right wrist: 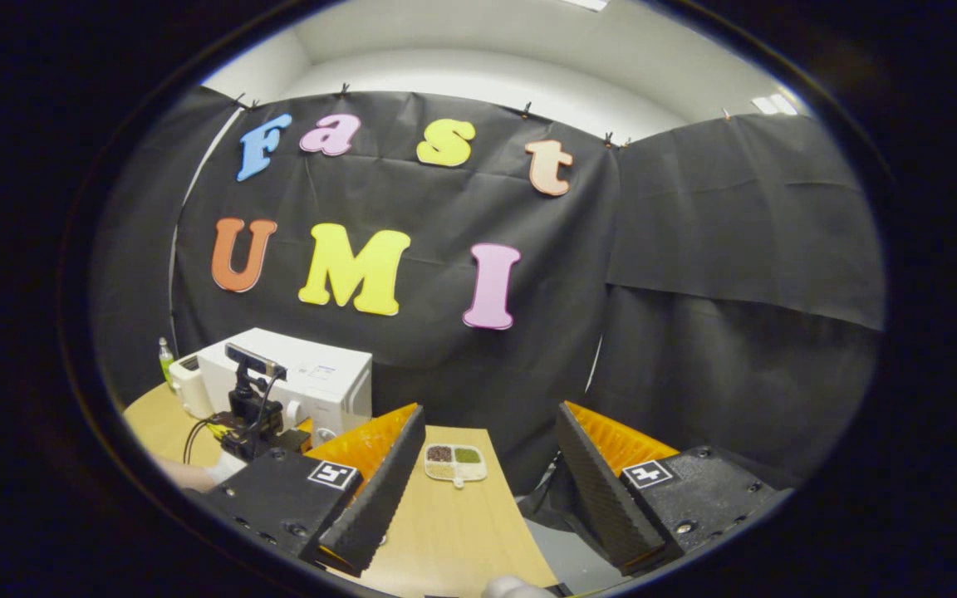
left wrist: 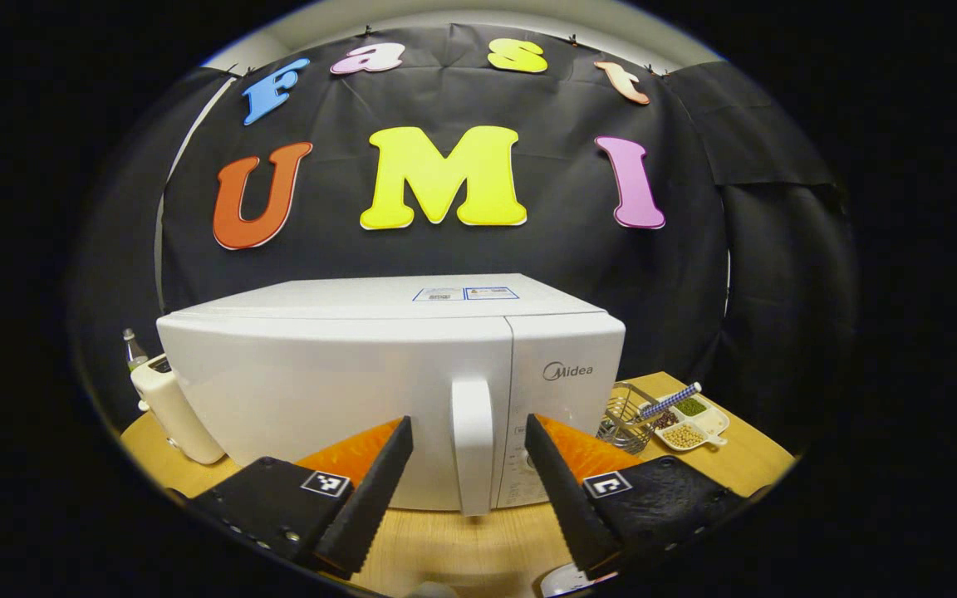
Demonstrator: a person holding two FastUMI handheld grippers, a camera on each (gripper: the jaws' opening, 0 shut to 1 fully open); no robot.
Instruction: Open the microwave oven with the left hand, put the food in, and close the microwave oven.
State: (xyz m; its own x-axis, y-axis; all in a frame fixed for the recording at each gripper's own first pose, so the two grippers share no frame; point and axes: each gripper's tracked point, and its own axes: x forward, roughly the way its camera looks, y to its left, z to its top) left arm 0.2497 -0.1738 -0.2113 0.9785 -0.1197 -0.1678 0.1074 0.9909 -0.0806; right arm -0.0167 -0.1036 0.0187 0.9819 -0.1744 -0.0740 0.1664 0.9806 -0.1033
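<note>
In the left gripper view the white microwave oven (left wrist: 387, 390) fills the centre of the frame, door closed, standing on the wooden table (left wrist: 462, 552). Its vertical white door handle (left wrist: 473, 444) sits at lower centre, right between the two serrated fingers of the left gripper (left wrist: 468, 465). The fingers are spread wide, one on each side of the handle, and neither looks to be touching it, so this gripper has hold of nothing. That straddling position makes sense: the handle is lined up in the gap, ready to be pinched and pulled, so the opening step appears to be just starting.

To the right of the microwave, at the right middle of the frame, lie a wire basket (left wrist: 624, 419) and a white divided dish (left wrist: 690, 423) of beans and grains, with a striped stick-like item resting across them. The dish is probably the food to go in, though that is a guess. At the left edge, beside the microwave, stands a cream-coloured appliance (left wrist: 171, 411) with a small bottle behind it.

In the right gripper view the right gripper (right wrist: 487, 486) is wide apart and empty too, held back over the table edge, well away from the microwave at lower left. The divided dish shows at lower centre between its fingers but farther off, so it seems to wait there until the door is open. The other handheld gripper (right wrist: 250, 411) appears at lower left in front of the microwave.
</note>
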